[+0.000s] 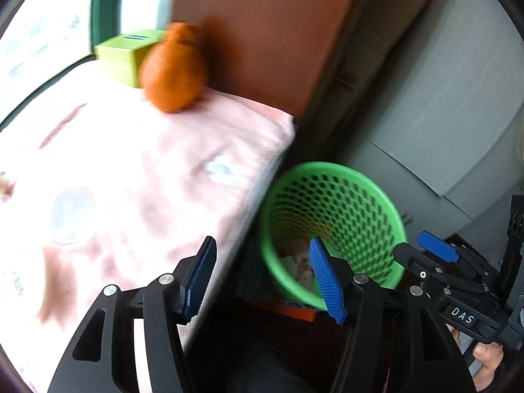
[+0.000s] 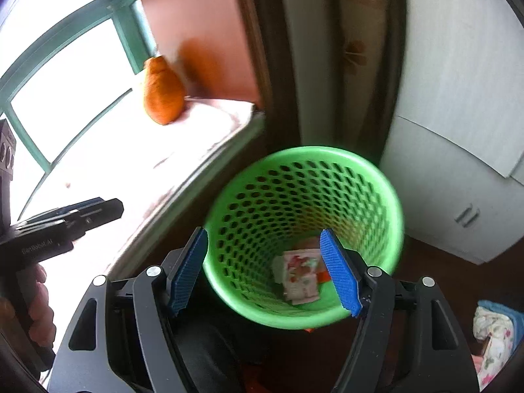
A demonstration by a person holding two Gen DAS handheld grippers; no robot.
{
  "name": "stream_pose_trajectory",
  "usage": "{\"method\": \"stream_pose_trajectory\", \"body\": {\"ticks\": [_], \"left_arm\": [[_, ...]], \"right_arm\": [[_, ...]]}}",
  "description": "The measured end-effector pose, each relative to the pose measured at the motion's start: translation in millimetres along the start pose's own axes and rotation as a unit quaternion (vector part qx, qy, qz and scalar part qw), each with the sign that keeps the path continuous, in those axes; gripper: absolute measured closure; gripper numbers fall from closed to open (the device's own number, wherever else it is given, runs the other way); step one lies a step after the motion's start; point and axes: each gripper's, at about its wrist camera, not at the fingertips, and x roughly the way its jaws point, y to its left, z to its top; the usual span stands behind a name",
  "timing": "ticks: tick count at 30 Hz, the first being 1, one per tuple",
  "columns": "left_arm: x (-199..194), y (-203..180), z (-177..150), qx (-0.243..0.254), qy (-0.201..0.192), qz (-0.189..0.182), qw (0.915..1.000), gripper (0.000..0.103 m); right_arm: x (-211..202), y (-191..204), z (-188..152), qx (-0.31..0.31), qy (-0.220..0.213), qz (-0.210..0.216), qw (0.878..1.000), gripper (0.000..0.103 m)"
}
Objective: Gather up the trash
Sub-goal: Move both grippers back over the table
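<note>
A green mesh trash basket [image 2: 304, 203] stands on the floor beside a table with a pink cloth [image 1: 131, 180]. Crumpled printed wrappers [image 2: 301, 275] lie at its bottom; they also show in the left wrist view [image 1: 299, 263]. My right gripper [image 2: 265, 268] is open and empty, held over the basket's near rim. My left gripper [image 1: 262, 278] is open and empty, above the table edge and the basket [image 1: 330, 216]. The right gripper also shows in the left wrist view [image 1: 439, 252], and the left gripper shows at the left of the right wrist view [image 2: 82, 216].
An orange stuffed bag [image 1: 173, 68] and a green box [image 1: 126, 55] sit at the far end of the table by the window. A white cabinet [image 2: 458, 131] stands right of the basket. A flowered cloth [image 2: 494, 334] lies on the floor at lower right.
</note>
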Motion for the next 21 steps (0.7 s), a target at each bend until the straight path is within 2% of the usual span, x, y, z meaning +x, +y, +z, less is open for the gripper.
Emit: {"method": "stream_pose_trajectory", "body": {"ticks": [10,21], "left_arm": [[-43.4,80.2,-11.9,-0.064,-0.029,0.065,0.9954,0.044],[-83.1,168.1,-31.4,-0.133,-0.051,0.125,0.9820,0.041]], "right_arm": [[12.9,70.6,4.3,-0.055,0.011,0.044,0.998,0.030],[31.6,153.3,1.0,-0.119,0.027,0.093,0.988,0.029]]}}
